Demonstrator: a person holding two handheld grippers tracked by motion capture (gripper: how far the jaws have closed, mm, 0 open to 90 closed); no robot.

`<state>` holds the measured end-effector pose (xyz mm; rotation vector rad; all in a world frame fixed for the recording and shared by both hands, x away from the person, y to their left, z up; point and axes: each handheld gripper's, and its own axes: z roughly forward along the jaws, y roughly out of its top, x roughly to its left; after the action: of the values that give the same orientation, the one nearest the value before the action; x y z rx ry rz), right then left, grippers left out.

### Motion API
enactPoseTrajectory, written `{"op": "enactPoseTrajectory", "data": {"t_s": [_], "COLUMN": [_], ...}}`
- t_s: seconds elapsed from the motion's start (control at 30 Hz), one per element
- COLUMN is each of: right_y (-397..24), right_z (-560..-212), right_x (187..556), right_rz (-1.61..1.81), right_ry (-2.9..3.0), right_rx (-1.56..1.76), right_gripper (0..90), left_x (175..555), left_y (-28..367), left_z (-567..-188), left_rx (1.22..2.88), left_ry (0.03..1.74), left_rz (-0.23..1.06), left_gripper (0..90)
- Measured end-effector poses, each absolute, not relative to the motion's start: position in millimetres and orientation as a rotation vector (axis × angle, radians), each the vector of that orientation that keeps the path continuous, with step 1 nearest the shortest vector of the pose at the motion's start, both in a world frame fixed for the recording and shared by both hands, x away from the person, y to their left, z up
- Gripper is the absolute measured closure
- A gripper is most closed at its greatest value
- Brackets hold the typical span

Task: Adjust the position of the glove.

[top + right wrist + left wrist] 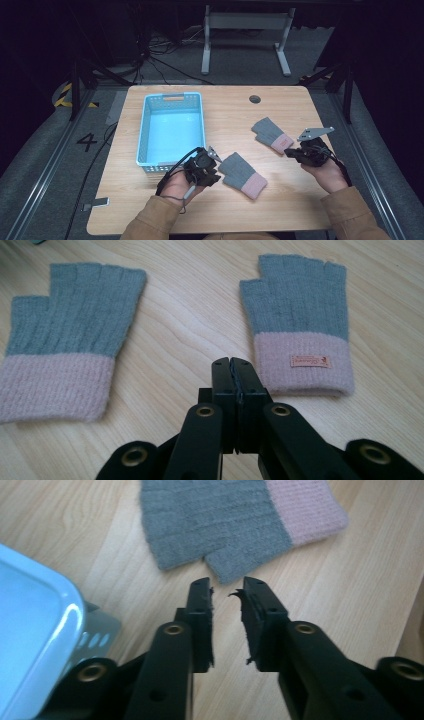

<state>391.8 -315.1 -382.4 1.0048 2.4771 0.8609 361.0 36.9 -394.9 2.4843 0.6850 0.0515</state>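
Nearest the camera: the person's two forearms in tan sleeves enter from the bottom edge of the high view, each hand wrapped round a gripper.
Left hand pose: it holds the left gripper low over the table, between the basket and the near glove, jaws aimed toward the glove.
Left gripper state: in the left gripper view the jaws stand a little apart with bare wood between them; they hold nothing, and the tips stop just short of the glove's thumb.
Right hand pose: it holds the right gripper near the table's right edge, its grey three-cornered plate on top, jaws aimed at the far glove's cuff.
Right gripper state: in the right gripper view the jaws are pressed flat together, nothing between them.
Near glove: grey fingerless glove with pink cuff, flat on the wood in front of the person; long axis slanted, finger end toward the basket, cuff toward the front right.
Far glove: same kind, flat, farther back and right; fingers toward the table's back left, cuff just beside the right gripper's tips.
Basket: light blue, perforated, at the table's left, holding nothing visible.
Right gripper view adds: both gloves side by side, well apart, and a small label on the far glove's cuff.
Left gripper view adds: the basket's rounded corner close beside the left jaw.
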Motion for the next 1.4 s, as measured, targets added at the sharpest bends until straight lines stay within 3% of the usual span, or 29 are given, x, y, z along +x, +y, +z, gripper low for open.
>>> {"op": "enactPoseTrajectory", "data": {"t_s": [0.1, 0.27, 0.53, 1.27, 1.4], "right_y": [-312, -304, -282, -226, -217], "right_z": [-381, -380, -383, -411, -413], "right_x": [388, 382, 367, 348, 341], "right_rz": [0.894, 0.921, 0.974, 0.95, 0.957], "right_ry": [2.483, 2.501, 2.558, 2.787, 2.802], "right_rx": [0.986, 0.941, 0.839, 0.576, 0.523], "right_gripper": [90.0, 90.0, 90.0, 90.0, 90.0], "left_x": [361, 360, 362, 365, 366], "left_y": [36, 34, 34, 36, 36], "left_z": [-396, -393, -392, -397, -397], "left_rx": [2.484, 2.468, 2.395, 2.395, 2.383], "left_ry": [0.679, 0.631, 0.645, 0.671, 0.675], "left_rz": [0.041, 0.033, 0.007, -0.017, -0.025], "left_gripper": [84.2, 89.4, 89.7, 88.1, 82.2]}}
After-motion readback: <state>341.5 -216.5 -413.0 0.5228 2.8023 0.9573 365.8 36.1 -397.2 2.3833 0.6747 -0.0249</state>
